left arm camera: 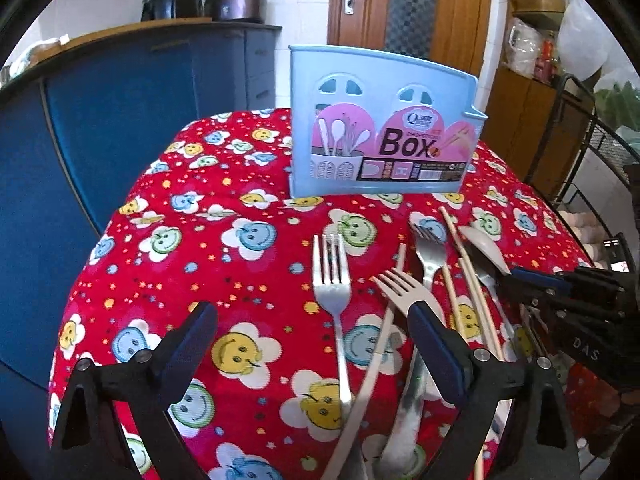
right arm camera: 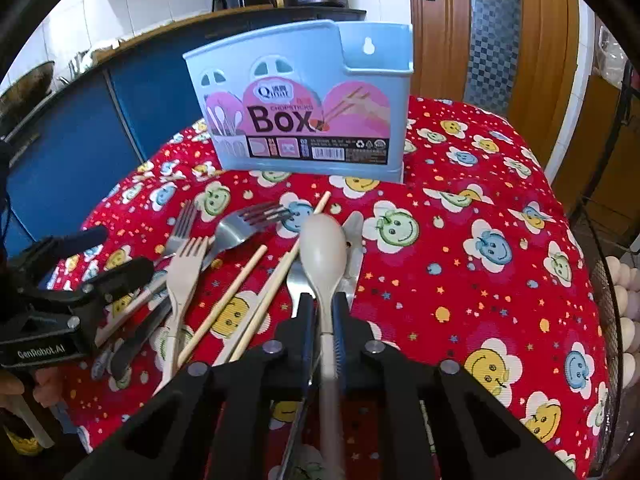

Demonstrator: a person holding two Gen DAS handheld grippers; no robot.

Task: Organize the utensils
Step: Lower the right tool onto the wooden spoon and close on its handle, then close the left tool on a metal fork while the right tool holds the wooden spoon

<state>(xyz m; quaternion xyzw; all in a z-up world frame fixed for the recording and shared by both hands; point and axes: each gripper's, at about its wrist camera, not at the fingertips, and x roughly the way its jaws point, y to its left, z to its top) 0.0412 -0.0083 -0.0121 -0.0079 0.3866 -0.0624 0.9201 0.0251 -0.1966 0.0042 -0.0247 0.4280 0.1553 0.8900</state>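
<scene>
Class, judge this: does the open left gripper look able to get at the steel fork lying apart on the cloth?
Probably yes: the left gripper is open, and the steel fork lies uncovered between its fingers.

A pale blue plastic utensil box (right arm camera: 304, 92) stands upright at the far side of the red smiley-print tablecloth (right arm camera: 480, 280), its pink label reading "Box" and a taller hanging tab at one end. Nearer, the utensils lie loose in a heap: a beige spoon (right arm camera: 324, 252) with its bowl facing up, a beige fork (right arm camera: 186, 276), a steel fork (right arm camera: 248, 224) with tines toward the box, and wooden chopsticks (right arm camera: 256, 292) crossing between them. Another steel fork (left arm camera: 332, 280) lies apart, tines toward the box.
</scene>
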